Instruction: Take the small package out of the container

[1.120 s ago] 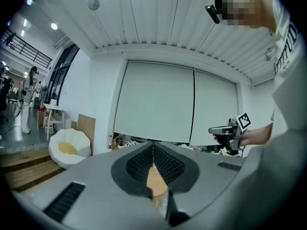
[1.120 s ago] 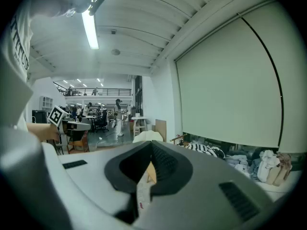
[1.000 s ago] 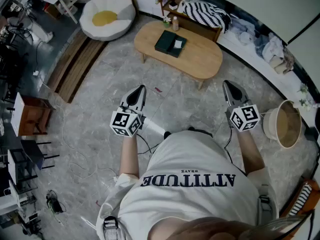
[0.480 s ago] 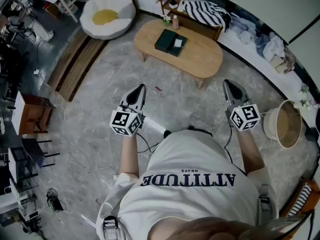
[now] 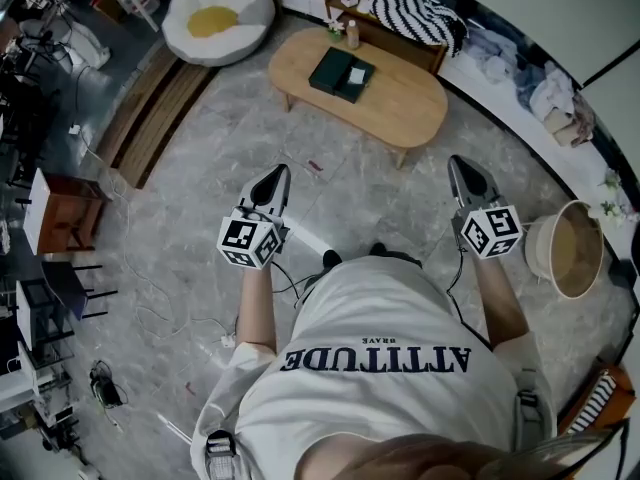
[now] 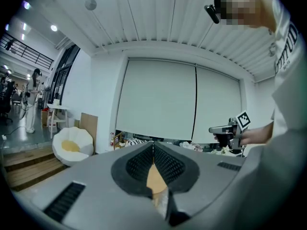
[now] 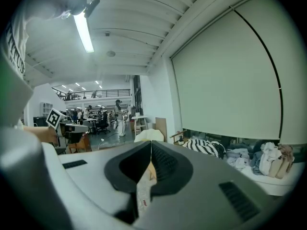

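1. Since a second ago the room has slid slightly toward the top of the head view. The oval table (image 5: 405,108) and the white beanbag (image 5: 215,13) sit higher in frame, while both grippers keep nearly the same spots. I read this as the person closing in on the table.
2. The left gripper (image 5: 279,172) has its jaws pressed together with nothing between them. The right gripper (image 5: 459,164) is likewise closed and empty. Both point toward the table and are well apart from it.
3. The container (image 5: 335,72) is a dark, flat, rectangular box lying on the tabletop toward its left end. A pale rectangle at its right side looks like the small package (image 5: 356,75). It is too small to tell whether it lies inside the box or on top.
4. The step in hand is, I judge, the approach.
   - Come up square to the table's near long edge.
   - Spread one gripper's jaws before lowering it.
   - Descend from above so the box walls do not block the jaws.
   - Use the other gripper to steady the box, which may slide on smooth wood.
5. Materials and shapes:
   - The table is light, smooth wood with rounded ends and slim legs.
   - The floor (image 5: 200,218) is hard, grey and marble-veined.
   - The container looks matte and rigid.
   - The package looks thin and probably light.
   - The ridged black pads (image 6: 169,165) should bite well on a flat pack if they close gently.
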`<state>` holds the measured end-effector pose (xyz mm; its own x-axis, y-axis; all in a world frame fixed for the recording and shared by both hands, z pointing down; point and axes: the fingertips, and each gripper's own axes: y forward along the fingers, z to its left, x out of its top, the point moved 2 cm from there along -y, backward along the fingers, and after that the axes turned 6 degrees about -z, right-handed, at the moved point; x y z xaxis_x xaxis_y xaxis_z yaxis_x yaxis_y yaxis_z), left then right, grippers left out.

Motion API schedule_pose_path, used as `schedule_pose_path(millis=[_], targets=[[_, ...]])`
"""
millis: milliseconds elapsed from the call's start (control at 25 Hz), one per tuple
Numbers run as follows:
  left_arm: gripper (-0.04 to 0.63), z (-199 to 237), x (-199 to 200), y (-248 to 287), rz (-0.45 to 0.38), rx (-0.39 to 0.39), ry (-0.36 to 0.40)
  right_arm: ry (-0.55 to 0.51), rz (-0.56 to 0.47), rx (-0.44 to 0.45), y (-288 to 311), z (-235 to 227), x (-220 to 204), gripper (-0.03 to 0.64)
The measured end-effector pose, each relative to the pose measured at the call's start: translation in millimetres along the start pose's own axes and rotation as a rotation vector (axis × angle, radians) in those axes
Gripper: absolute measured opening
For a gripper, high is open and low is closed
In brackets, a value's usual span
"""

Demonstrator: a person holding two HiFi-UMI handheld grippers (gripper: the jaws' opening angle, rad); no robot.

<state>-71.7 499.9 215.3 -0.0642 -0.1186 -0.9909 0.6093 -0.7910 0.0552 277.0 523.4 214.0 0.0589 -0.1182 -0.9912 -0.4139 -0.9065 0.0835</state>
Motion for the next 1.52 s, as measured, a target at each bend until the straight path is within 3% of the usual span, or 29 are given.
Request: schedule_pose_path(millis=[760, 1120, 1520], targets=[[0.023, -58.6, -26.1, 10.9, 0.035, 0.087, -0.024, -0.034, 0.06, 0.123, -14.4, -42.3, -17.2, 0.021], [0.023, -39.0, -27.0, 32.7, 0.037, 0.074, -0.035, -0.023, 0.086, 0.114, 10.4, -44.1, -21.2, 0.021], [0.023, 22.3, -19.6, 85.2, 0.021, 0.014, -0.045, -0.019, 0.096, 0.048, 63.6, -48.0, -18.8, 0.021]])
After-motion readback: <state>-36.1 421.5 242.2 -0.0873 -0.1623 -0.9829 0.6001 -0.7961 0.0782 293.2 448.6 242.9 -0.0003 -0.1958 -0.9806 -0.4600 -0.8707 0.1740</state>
